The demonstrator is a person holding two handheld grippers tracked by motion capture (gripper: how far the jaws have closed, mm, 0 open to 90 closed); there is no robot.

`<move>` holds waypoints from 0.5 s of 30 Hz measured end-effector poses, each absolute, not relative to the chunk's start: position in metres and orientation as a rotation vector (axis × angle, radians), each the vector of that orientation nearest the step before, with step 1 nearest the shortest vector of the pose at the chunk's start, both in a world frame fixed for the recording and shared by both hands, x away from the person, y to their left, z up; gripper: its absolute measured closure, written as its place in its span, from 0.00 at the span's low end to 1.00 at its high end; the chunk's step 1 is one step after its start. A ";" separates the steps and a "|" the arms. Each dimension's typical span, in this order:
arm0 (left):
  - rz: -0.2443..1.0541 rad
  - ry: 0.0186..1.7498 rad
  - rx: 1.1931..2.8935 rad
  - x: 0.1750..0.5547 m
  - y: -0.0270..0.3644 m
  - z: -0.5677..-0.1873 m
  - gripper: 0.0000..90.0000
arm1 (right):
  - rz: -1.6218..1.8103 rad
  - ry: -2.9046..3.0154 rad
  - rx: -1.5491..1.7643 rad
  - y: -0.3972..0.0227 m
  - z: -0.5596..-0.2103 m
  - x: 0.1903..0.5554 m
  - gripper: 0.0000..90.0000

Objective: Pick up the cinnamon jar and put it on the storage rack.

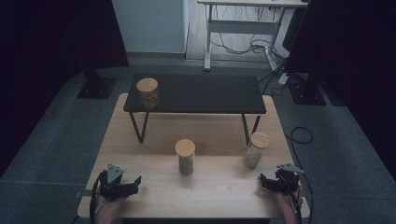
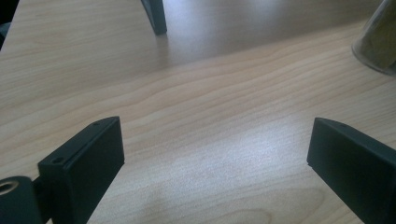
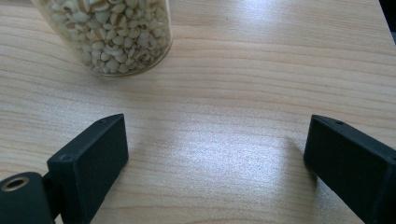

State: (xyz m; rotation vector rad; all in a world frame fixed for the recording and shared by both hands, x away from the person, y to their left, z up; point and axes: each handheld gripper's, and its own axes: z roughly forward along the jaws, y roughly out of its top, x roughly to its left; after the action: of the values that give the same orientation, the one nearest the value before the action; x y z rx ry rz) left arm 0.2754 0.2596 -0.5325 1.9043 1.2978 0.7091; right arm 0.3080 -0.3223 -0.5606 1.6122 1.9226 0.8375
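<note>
1. While both hands rest at the near edge of the wooden table point(image 1: 154, 135), the left gripper point(image 1: 135, 181) sits at about seven o'clock from the table's middle and the right gripper point(image 1: 264, 179) at about five o'clock. This looks like a ready stance with nothing picked up yet.
2. Seen along its own jaws, the left gripper point(image 2: 215, 154) stands wide apart with bare wood between them, gripping nothing. At its two o'clock sits the edge of the middle jar point(image 2: 377, 42), near but not touching.
3. The right gripper point(image 3: 215, 149) is likewise spread wide and empty. The jar of pale grains point(image 3: 109, 35) stands upright at its eleven o'clock, just beyond the jaw tips, apart from them.
4. From above, that grain jar point(image 1: 256, 149) is the nearest thing to the right gripper, at its eleven o'clock. The middle jar point(image 1: 185, 157) stands centrally between both hands.
5. A third jar point(image 1: 148, 92) stands on the black low shelf point(image 1: 201, 93) at twelve o'clock, towards its left end. I judge the two lower jars are likely meant to join it, which would explain the wide jaws.
</note>
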 end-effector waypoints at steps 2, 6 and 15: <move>0.708 1.302 1.911 0.276 0.260 -0.534 0.04 | 0.838 1.923 1.612 -0.322 -0.561 0.308 0.06; 0.702 1.316 1.927 0.276 0.260 -0.537 0.04 | 0.838 1.923 1.612 -0.322 -0.561 0.308 0.06; 0.694 1.344 1.951 0.277 0.260 -0.543 0.04 | 0.845 1.940 1.596 -0.324 -0.561 0.307 0.06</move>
State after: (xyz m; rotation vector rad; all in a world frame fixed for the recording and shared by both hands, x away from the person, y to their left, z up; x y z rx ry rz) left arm 0.2773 0.2596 -0.5434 1.9514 1.3435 0.6942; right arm 0.3075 -0.3236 -0.5605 1.5961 1.9400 0.8447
